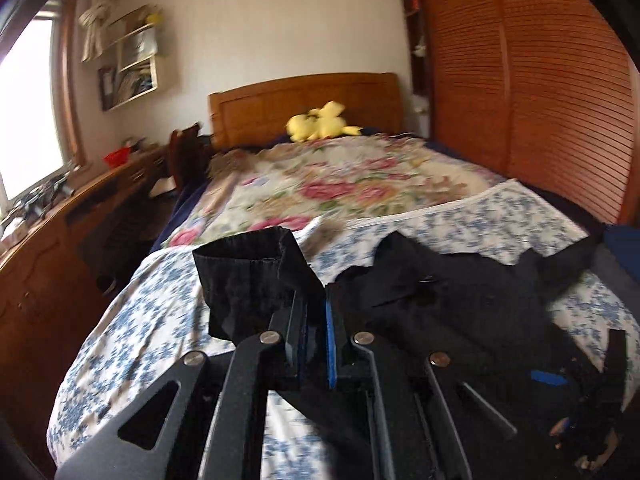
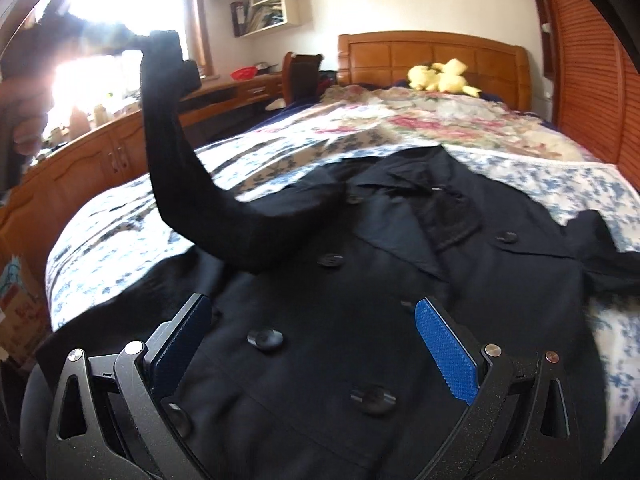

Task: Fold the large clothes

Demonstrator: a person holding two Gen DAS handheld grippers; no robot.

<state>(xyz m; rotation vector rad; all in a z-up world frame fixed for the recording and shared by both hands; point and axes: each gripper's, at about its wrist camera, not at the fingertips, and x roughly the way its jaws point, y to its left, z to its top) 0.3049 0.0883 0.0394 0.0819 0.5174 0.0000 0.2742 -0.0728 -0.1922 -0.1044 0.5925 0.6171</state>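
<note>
A black double-breasted coat [image 2: 360,280] lies front-up on the bed, collar toward the headboard; it also shows in the left wrist view [image 1: 460,296]. My left gripper [image 1: 320,304] is shut on the cuff of the coat's sleeve [image 1: 248,264] and holds it up above the bed. In the right wrist view that sleeve [image 2: 168,140] rises from the coat's shoulder to the left gripper [image 2: 176,60] high at the left. My right gripper [image 2: 312,320] is open and empty, low over the coat's buttoned front, with its blue pads [image 2: 444,348] wide apart.
The bed has a blue-flowered sheet [image 1: 160,320] and a rose-patterned quilt [image 1: 340,184]. A yellow plush toy [image 1: 320,122] lies by the wooden headboard [image 1: 304,96]. A wooden desk [image 1: 60,232] runs along the left, louvred wardrobe doors [image 1: 540,100] along the right.
</note>
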